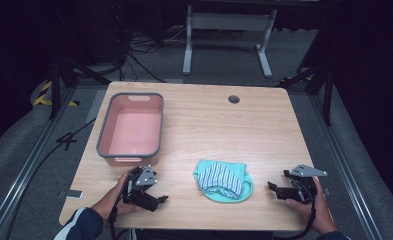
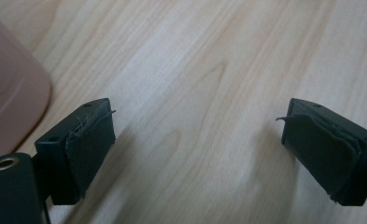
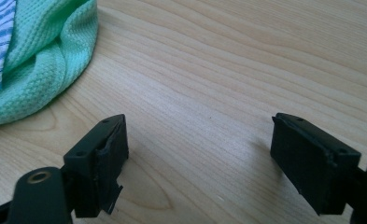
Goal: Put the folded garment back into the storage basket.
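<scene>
High view: green cloth (image 1: 224, 181) with a striped patch is seen bunched on the surface (image 1: 264, 130), between both grippers, touched by neither. Left gripper (image 1: 153, 199) and right gripper (image 1: 275, 187) are held low, fingers (image 2: 90, 140) spread wide, nothing gripped. Pink basin (image 1: 131, 128) at far left is empty.

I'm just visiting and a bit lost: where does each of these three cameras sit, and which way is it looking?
High view: above the person's side, looking forward and down on the table, pink basin, cloth, both hands.
Left gripper view: on the left gripper, looking along its open jaws at bare wood and the basin's edge.
Right gripper view: on the right gripper, jaws open.
Shared: the cloth, high and right views.
</scene>
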{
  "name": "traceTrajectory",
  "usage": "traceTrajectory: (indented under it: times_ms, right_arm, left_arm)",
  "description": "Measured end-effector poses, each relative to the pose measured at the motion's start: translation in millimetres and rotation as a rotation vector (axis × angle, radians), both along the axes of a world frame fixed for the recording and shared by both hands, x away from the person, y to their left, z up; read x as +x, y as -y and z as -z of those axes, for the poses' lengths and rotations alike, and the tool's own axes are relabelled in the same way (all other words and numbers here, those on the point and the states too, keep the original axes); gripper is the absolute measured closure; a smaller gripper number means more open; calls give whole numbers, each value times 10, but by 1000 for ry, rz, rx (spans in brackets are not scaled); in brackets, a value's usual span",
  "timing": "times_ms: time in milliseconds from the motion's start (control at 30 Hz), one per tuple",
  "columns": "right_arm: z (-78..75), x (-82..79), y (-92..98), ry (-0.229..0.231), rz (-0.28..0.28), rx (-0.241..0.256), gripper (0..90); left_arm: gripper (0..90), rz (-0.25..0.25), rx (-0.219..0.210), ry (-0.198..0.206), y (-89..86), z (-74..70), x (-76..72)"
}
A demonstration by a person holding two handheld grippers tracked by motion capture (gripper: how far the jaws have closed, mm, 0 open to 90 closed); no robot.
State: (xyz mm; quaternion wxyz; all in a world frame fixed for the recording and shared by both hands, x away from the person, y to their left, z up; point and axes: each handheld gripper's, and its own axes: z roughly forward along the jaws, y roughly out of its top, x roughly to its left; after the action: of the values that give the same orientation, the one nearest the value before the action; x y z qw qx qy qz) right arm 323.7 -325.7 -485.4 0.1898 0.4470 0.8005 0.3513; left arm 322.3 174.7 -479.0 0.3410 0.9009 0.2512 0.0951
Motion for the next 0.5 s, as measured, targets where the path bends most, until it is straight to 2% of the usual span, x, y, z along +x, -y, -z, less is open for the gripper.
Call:
traceTrajectory:
  times_ms: [67,100,167,233,300,400,500]
  right_arm:
    - [-6,0,-5,-6,4,-6,194]
    - [-26,6,-25,-25,18,-11,205]
    - [-43,4,-50,-30,14,-17,241]
    - [-51,-1,-61,-26,7,-17,241]
    - [-79,-12,-93,-24,-5,4,251]
    - [-109,-16,-126,-16,-19,3,266]
    - [-143,-22,-175,-13,-33,6,281]
  left_arm:
    - [151,28,19,16,25,-15,16]
    - [159,36,21,11,30,-20,25]
    - [163,21,26,10,37,-29,58]
    - [181,12,28,8,47,-42,67]
    - [200,8,14,4,75,-66,82]
    - [212,39,4,7,172,-112,99]
    - [228,45,-17,17,238,-156,120]
